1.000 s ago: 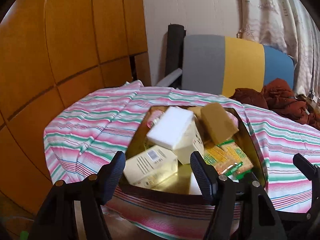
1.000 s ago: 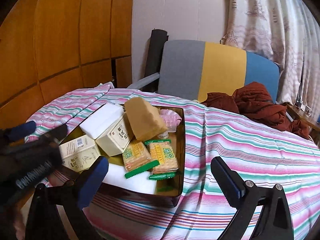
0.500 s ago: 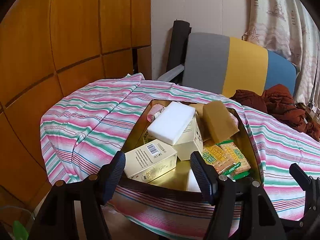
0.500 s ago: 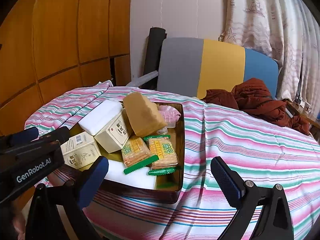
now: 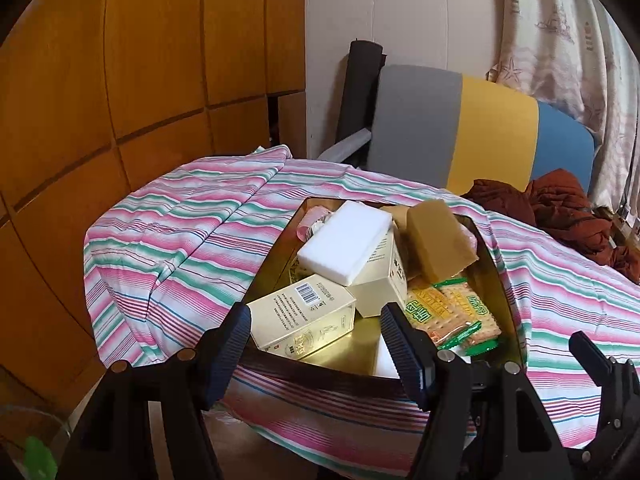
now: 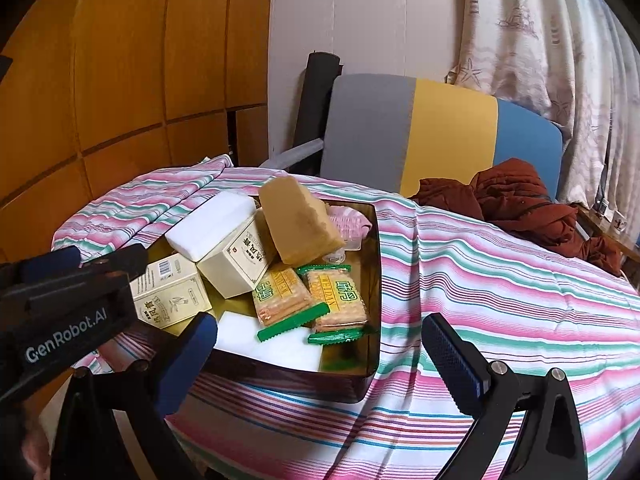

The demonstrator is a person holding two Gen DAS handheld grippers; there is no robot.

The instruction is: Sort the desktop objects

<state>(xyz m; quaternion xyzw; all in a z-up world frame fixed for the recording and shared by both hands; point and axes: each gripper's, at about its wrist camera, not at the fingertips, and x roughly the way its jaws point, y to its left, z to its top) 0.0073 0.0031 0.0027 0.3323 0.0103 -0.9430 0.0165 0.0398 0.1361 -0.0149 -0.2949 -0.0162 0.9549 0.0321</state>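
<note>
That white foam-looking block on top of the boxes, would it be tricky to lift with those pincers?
Probably easy. The white block looks like soft sponge, so likely light and squashy under the pads. It lies tilted across a cream box, so a sideways push might slide it off. Its matte surface seems unlikely to slip.

White slab (image 6: 272,340) on tray (image 6: 280,376) floor: mostly under cracker packs (image 6: 312,300). Pink item (image 5: 310,220) behind white block (image 5: 346,242): largely hidden, unidentifiable. Box (image 6: 170,294) print in tray: too small to read.
</note>
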